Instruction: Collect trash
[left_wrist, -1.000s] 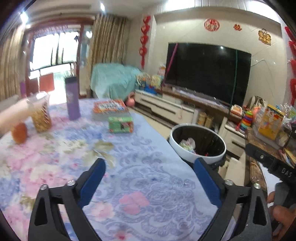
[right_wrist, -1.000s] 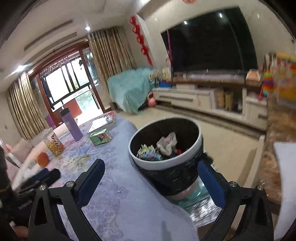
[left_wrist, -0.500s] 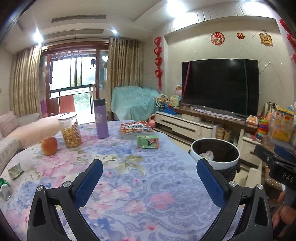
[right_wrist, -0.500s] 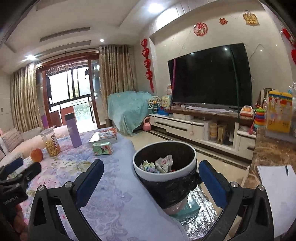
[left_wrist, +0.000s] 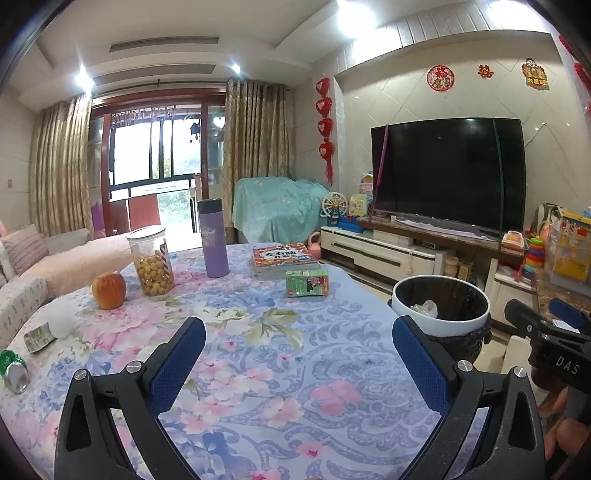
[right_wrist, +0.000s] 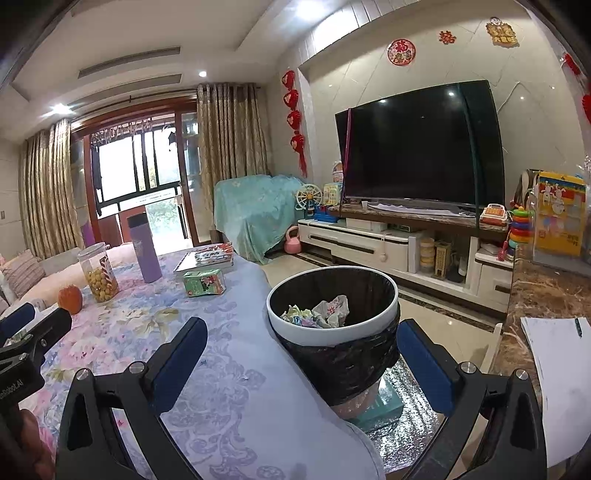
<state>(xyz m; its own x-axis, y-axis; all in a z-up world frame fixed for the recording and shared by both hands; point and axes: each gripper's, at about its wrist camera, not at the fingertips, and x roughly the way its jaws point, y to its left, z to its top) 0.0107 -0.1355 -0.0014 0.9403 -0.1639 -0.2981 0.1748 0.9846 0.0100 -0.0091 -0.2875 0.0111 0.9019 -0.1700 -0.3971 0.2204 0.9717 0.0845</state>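
Left wrist view: the left tool hangs spread and empty over the floral counter, as does the right tool near the trash bin. Between pickups, I'd judge; next means reaching left for the crushed can and crumpled wrapper.

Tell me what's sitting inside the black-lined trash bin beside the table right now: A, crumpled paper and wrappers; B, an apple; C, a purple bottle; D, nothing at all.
A. The right wrist view shows crumpled paper and wrappers lying in the trash bin, while the apple and purple bottle stand on the table.
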